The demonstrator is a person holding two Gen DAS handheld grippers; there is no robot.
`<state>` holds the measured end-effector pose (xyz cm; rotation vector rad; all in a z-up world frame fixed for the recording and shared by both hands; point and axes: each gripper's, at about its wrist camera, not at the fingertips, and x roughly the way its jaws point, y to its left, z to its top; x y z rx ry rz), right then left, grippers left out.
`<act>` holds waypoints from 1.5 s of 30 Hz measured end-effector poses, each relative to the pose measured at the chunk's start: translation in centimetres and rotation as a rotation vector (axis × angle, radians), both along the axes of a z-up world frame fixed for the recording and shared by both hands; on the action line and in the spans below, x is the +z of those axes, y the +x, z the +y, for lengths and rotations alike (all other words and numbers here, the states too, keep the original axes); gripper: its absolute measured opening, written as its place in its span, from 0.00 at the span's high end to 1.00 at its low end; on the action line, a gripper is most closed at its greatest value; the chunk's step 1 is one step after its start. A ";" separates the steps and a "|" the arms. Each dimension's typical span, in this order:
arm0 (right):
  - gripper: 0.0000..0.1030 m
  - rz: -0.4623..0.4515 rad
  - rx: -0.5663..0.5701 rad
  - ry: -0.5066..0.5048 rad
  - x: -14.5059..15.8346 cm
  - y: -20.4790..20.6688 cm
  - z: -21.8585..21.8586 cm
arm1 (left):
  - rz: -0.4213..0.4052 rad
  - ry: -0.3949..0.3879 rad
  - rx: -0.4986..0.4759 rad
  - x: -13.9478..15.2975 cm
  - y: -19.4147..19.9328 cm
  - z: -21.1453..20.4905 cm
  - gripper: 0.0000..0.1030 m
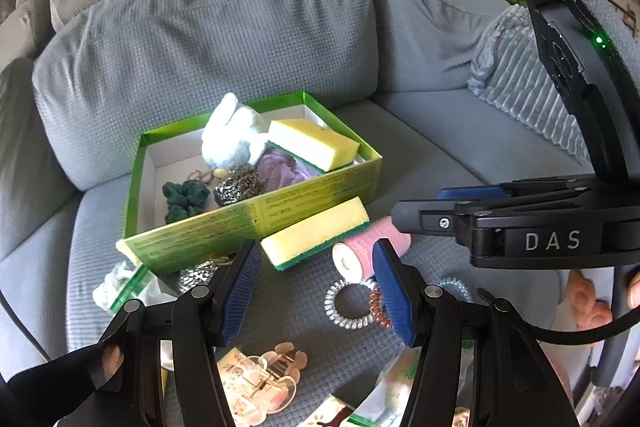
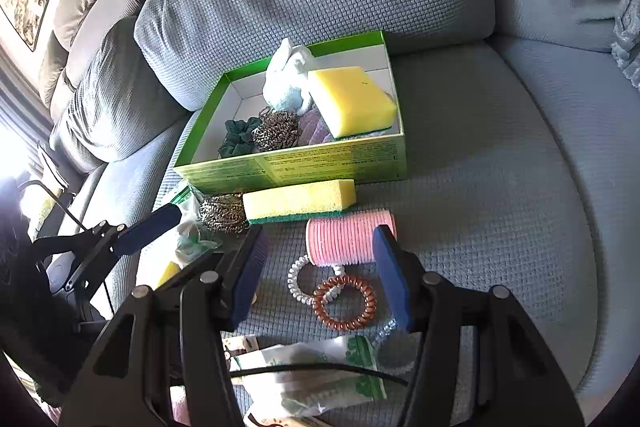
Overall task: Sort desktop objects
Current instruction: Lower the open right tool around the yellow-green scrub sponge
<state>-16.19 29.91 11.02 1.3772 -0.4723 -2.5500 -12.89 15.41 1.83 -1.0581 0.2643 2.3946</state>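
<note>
Right wrist view: the right gripper (image 2: 320,279) hangs with jaws spread and empty over a brown coil hair tie (image 2: 345,303) on the sofa seat (image 2: 500,227). Just beyond lies a pink roller (image 2: 344,241), then a loose sponge (image 2: 298,202) against the green box (image 2: 296,167). Left gripper (image 1: 318,291) also gapes empty, near the roller.

Bright daylight from the blown-out window (image 2: 16,155), soft shadows, strong fisheye bending, dark vignetted corners, blurred foreground.
</note>
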 end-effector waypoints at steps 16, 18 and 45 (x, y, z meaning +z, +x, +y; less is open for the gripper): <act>0.47 -0.052 -0.006 -0.028 -2.5 -3.7 0.0 | -0.057 0.008 -0.012 -2.8 -2.8 0.8 0.43; 0.47 -0.059 -0.006 -0.038 -2.8 -4.2 0.0 | -0.068 0.016 -0.014 -3.0 -3.2 0.8 0.43; 0.46 -0.133 0.007 -0.146 -5.5 -7.3 -0.2 | -0.102 0.012 -0.038 -4.6 -4.9 1.4 0.43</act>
